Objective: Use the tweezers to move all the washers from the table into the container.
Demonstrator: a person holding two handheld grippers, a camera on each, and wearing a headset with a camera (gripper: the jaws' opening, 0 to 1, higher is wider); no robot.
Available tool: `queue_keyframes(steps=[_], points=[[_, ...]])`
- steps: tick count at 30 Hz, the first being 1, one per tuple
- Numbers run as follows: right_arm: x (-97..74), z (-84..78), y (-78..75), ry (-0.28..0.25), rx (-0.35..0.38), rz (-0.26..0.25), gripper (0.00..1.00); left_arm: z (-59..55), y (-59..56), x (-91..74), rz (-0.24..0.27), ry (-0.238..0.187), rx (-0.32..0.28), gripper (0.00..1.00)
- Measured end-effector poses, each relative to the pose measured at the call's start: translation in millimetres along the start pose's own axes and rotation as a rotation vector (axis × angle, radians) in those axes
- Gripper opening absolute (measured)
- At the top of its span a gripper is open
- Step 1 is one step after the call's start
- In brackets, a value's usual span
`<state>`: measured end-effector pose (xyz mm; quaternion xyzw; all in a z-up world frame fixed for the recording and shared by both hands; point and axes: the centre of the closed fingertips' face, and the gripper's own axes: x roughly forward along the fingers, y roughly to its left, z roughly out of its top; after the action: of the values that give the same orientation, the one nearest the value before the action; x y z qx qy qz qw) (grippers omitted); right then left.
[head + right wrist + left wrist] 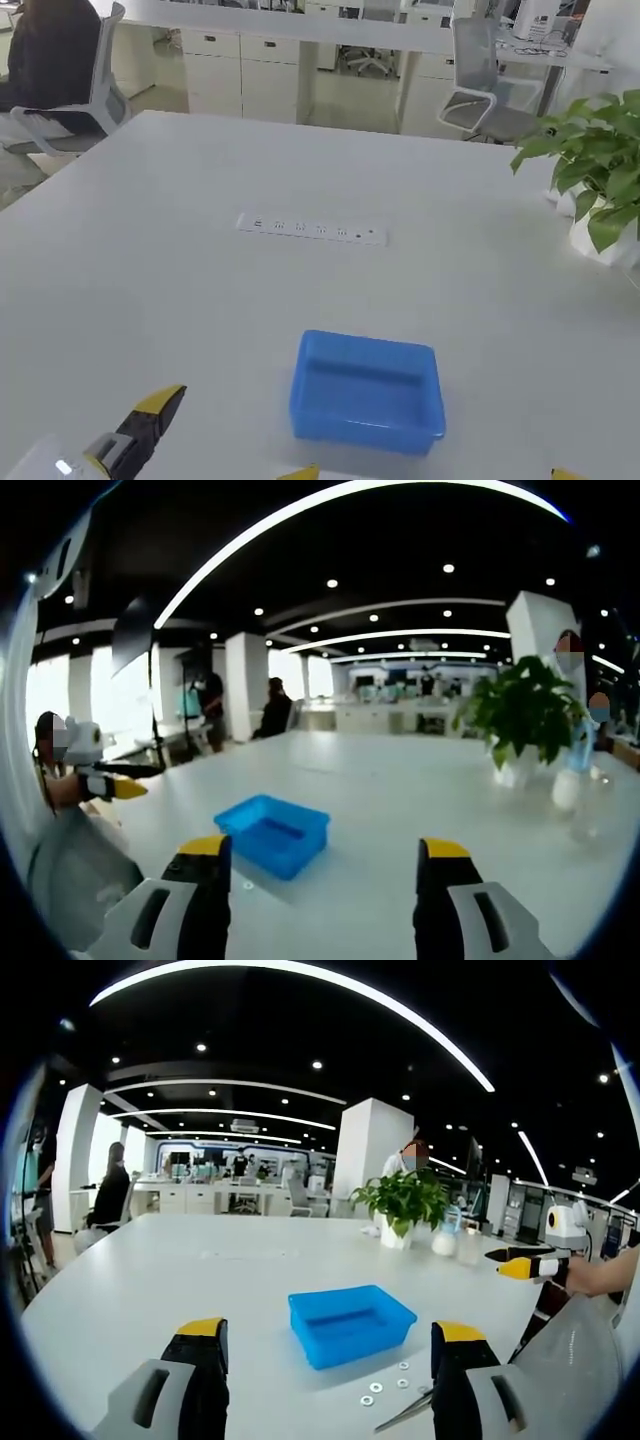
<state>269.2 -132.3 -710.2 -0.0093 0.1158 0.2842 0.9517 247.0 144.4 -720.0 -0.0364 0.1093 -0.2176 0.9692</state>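
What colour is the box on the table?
Blue; the rectangular plastic container shows best in the head view.

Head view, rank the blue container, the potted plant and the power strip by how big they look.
Largest, unranked: blue container and potted plant look about alike, the plant cut by the frame edge.
Smallest: power strip, though farther away.

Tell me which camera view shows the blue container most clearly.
The head view: the blue container is near and seen from above, so its whole rim and inside are clear. Both gripper views show the blue container smaller, from a low angle, its front wall partly hiding the inside.
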Motion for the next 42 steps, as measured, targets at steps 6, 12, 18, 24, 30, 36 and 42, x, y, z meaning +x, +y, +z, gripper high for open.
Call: queue_keyframes(steps=[6,12,18,24,30,36,42], points=[[-6.9,3.4,-12.7,-0.031,0.063,-0.038,0.72,1.2,-1.7,-0.6,-0.005,-0.003,0.004,0.84],[-7.3,2.9,-14.3,-0.029,0.065,-0.047,0.74,0.2,-2.0,-1.3,-0.006,0.008,0.022,0.84],[-7.5,0.1,-16.1,-0.011,0.058,-0.051,0.77,-2.1,-2.0,-2.1,-0.006,0.026,0.045,0.81],[-11.8,-5.4,-25.7,0.040,0.030,-0.099,0.79,-4.3,-3.0,-2.1,-0.013,0.041,0.062,0.81],[-8.9,-3.0,-15.3,0.079,0.016,-0.068,0.78,-5.4,-6.2,-2.1,-0.036,0.048,0.053,0.82],[2.8,0.1,9.0,0.111,-0.033,0.022,0.69,-18.5,-8.7,-1.2,-0.070,0.136,0.028,0.83],[9.6,-7.3,38.4,0.169,-0.060,0.165,0.50,-29.4,-23.3,-0.9,-0.185,0.205,-0.045,0.66]])
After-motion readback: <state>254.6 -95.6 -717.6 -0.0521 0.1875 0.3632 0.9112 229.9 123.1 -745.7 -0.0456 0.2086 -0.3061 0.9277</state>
